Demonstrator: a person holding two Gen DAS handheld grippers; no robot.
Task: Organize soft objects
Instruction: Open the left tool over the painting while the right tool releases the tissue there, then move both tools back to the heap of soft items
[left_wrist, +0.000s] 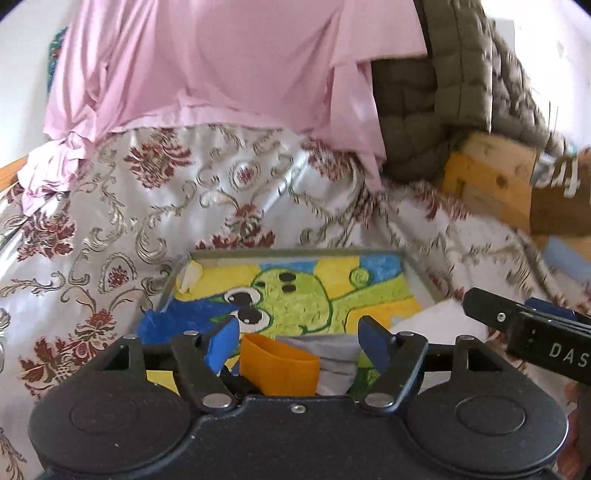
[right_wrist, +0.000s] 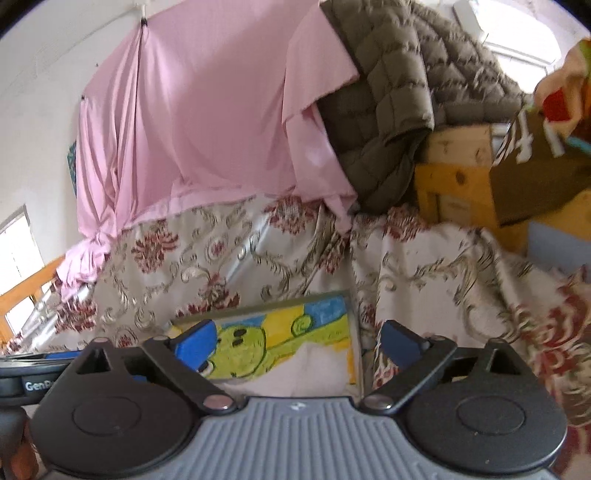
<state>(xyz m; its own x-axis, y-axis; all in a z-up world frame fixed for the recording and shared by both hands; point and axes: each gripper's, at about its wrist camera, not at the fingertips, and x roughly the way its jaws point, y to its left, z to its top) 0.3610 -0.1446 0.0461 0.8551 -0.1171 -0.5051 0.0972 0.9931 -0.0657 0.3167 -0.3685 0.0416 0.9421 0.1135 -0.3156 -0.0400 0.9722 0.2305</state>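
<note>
Tray (left_wrist: 413, 269) w/ orange piece (left_wrist: 277, 363), grey cloth (left_wrist: 332, 350) inside.

Hanging sheet (left_wrist: 207, 62): we see plain pink.
Cover (left_wrist: 110, 206): silvery, dark-red flowers.
Quilted jacket (right_wrist: 399, 92): olive-brown.
Drawing (left_wrist: 295, 291): green, yellow, blue.
Pads (right_wrist: 194, 341): blue.

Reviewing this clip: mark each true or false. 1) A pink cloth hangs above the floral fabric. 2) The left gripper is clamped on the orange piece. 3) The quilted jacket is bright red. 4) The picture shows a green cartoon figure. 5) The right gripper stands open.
1) True: the pink cloth hangs over the floral fabric.
2) False: the left gripper is open; the orange piece lies between its fingers, unpressed.
3) False: the quilted jacket is olive-brown.
4) True: the picture shows it.
5) True: the right gripper holds nothing.
</note>
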